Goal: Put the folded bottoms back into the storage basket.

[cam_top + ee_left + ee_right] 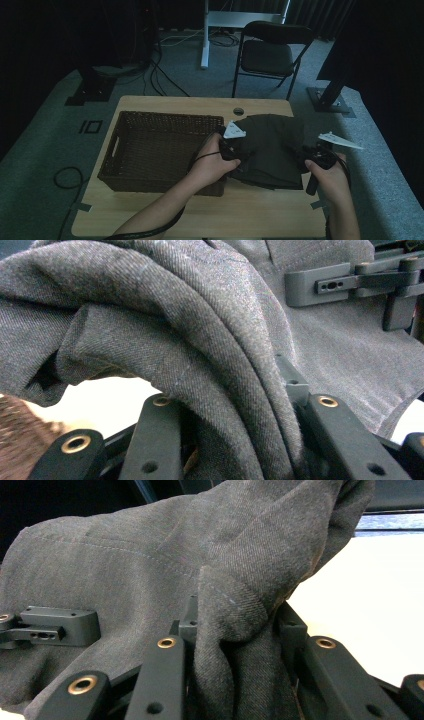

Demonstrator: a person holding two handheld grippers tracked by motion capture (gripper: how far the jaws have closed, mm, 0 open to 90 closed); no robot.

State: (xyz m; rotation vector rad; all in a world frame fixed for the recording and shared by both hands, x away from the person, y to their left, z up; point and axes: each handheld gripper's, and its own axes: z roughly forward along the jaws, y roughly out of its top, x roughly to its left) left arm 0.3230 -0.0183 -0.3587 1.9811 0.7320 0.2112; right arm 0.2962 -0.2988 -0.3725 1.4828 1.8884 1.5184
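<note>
Because the folded grey garment [272, 150] hangs between two separate grips, the likeliest trouble, as I judge it, is the stack of layers sliding apart or one edge slipping free if the hands drift apart or tilt unevenly. In the high view it sits over the right half of the wooden table [210, 212], just right of the wicker basket [150, 150], with the left gripper [231, 150] at its left edge and the right gripper [312, 159] at its right edge; a trailing corner could also catch the basket's rim.

In the left gripper view, the jaws are clamped on a thick bundle of folded cloth [220, 390], which bulges out above them; the right gripper [350, 282] shows farther off against the fabric.

In the right gripper view, the jaws are squeezed tight on a bunched fold [240, 645], the pale table to the right, and the left gripper [50, 627] lies against the cloth at the left.
</note>
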